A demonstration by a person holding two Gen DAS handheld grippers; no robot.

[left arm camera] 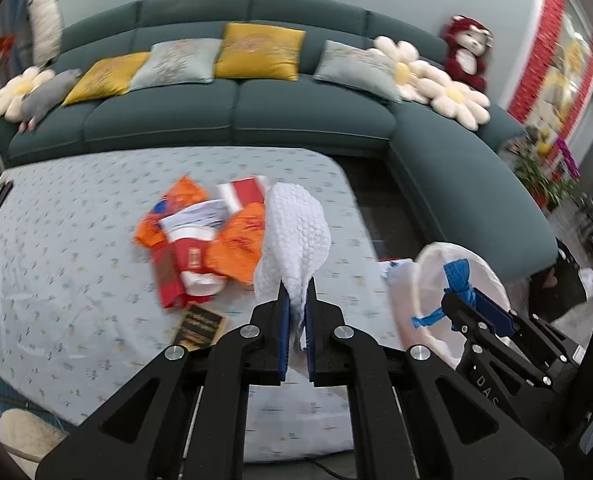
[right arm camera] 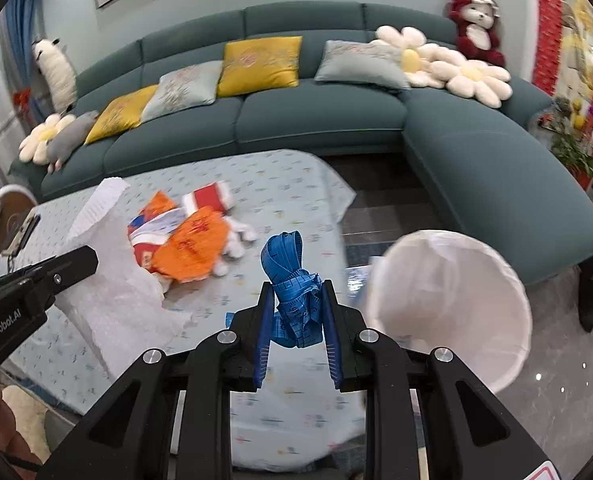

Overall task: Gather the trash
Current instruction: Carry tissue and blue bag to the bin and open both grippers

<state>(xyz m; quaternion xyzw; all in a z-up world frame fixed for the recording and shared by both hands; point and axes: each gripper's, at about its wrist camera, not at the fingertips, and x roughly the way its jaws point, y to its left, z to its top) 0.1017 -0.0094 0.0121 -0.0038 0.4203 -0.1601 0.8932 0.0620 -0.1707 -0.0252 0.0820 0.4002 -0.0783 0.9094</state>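
Two grippers hang above the table [left arm camera: 76, 240] with its pale patterned cloth: the left gripper [left arm camera: 297, 304] is clamped on a white bubble-wrap sheet [left arm camera: 296, 232], and the right gripper [right arm camera: 296, 300] is pinched on a bunched blue measuring tape [right arm camera: 292, 280]. Orange and red wrappers [left arm camera: 200, 240] lie heaped on the table's middle, and a white-lined bin [right arm camera: 452, 308] stands just off its right edge.
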